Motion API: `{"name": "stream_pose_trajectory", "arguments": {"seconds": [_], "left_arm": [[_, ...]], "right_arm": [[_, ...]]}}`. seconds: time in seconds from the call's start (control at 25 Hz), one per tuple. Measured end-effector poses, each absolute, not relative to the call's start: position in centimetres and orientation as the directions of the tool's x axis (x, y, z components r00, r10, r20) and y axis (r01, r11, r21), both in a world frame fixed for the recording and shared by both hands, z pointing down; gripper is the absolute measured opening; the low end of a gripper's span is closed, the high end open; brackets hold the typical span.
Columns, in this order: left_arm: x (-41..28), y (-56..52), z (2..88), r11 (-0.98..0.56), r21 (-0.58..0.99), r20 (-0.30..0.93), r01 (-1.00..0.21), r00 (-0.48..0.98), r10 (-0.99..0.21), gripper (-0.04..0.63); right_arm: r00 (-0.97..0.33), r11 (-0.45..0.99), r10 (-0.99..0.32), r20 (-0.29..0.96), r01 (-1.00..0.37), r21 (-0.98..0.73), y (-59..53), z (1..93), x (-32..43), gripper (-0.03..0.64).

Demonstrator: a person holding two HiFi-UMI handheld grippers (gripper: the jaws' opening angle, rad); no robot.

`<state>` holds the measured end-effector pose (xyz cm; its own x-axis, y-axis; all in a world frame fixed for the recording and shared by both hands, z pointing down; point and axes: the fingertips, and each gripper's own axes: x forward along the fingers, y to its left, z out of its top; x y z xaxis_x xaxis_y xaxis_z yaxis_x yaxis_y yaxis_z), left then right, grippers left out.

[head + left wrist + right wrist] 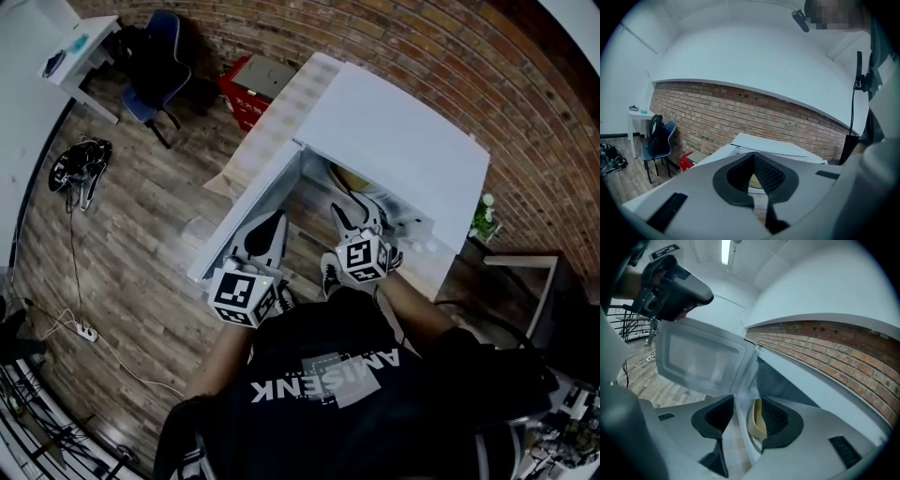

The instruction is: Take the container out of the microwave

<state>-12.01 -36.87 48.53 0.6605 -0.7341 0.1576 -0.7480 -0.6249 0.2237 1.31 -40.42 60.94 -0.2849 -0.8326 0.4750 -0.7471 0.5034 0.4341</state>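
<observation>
A white microwave [394,141] stands with its door [248,202] swung open to the left. Inside lies a yellow container [345,176], partly hidden by the cavity's top edge. My right gripper [354,214] points into the opening. In the right gripper view its jaws [744,401] stand open, with the container [758,420] seen beyond them, next to the right pad and untouched. My left gripper [275,225] hangs in front of the door, tips together and empty. In the left gripper view [753,157] a sliver of the yellow container [754,180] shows behind its pads.
A brick wall runs behind the microwave. A blue chair [155,66], a red box [246,89] and a white desk [70,47] stand at the far left. Cables [80,169] and a power strip [84,330] lie on the wooden floor. A small plant [485,217] sits at the right.
</observation>
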Motion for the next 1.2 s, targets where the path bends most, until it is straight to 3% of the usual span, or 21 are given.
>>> {"name": "stream_pose_trajectory", "arguments": {"seconds": [0.64, 1.2], "left_arm": [[-11.4, -36.2, 48.0, -0.578, 0.241, 0.171, -0.780, 0.620, -0.765, 0.012], [-13.4, -35.6, 48.5, -0.531, 0.239, 0.184, -0.813, 0.575, -0.797, 0.012]], "right_arm": [[-0.207, 0.548, -0.768, 0.606, -0.701, 0.455, -44.2, 68.0, 1.4, 0.250], [-0.098, 0.532, -0.784, 0.612, -0.615, 0.582, -47.3, 70.2, 2.8, 0.249]]}}
